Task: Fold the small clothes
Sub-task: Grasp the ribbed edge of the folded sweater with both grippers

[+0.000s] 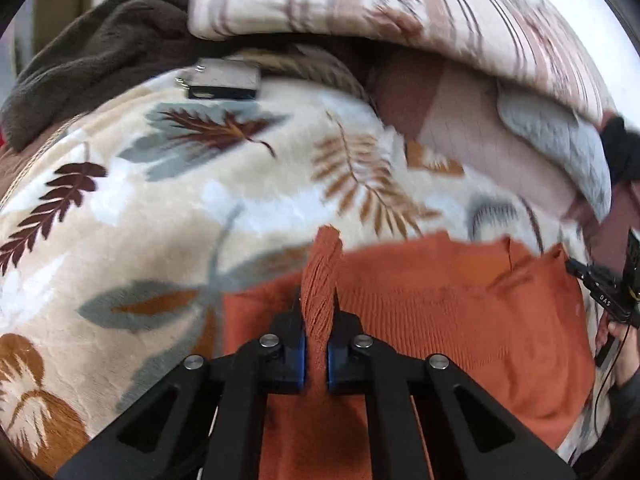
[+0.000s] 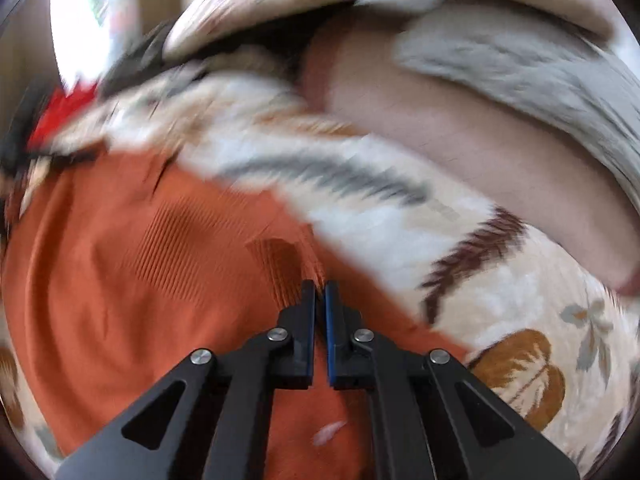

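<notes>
Left wrist view: left gripper [image 1: 317,300] and right gripper [image 2: 319,294] fingers both pinching orange garment [image 1: 460,308].

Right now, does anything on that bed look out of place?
A small dark boxy device lies loose on the leaf-print blanket, apart from the orange garment pinched by the left gripper.

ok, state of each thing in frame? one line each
left claw: shut on a raised bunch of the orange garment
right claw: shut on the garment's edge
orange garment: spread on the leaf-print blanket, one part lifted
dark device: lying flat on the blanket
</notes>
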Available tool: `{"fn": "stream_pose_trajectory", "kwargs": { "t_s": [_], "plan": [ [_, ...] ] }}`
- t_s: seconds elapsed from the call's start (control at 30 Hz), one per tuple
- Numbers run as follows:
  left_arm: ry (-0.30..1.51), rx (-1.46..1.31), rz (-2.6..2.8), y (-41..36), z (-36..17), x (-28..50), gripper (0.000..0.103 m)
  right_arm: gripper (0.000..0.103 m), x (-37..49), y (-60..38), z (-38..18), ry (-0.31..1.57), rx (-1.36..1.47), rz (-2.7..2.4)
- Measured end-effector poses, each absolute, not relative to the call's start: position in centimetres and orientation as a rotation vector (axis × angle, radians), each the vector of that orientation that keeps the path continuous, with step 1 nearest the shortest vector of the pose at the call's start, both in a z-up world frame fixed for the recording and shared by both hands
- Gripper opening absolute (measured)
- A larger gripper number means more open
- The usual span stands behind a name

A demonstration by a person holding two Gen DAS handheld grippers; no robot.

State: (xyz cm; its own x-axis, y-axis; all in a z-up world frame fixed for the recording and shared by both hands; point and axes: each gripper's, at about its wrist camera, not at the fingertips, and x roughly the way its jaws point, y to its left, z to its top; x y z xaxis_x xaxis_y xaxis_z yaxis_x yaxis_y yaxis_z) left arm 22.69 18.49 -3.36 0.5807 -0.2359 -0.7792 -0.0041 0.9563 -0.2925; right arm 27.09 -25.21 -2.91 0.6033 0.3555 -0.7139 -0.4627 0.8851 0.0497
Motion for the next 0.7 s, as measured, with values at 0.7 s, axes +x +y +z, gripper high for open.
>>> {"fn": "stream_pose_trajectory", "kwargs": {
  "t_s": [0.7],
  "plan": [
    [0.858, -0.328, -0.011, 19.2, -3.8, 22.3, 0.013, 0.004, 27.5, -28.7, -5.2, 0.76, 0.041, 0.24]
  ]
}}
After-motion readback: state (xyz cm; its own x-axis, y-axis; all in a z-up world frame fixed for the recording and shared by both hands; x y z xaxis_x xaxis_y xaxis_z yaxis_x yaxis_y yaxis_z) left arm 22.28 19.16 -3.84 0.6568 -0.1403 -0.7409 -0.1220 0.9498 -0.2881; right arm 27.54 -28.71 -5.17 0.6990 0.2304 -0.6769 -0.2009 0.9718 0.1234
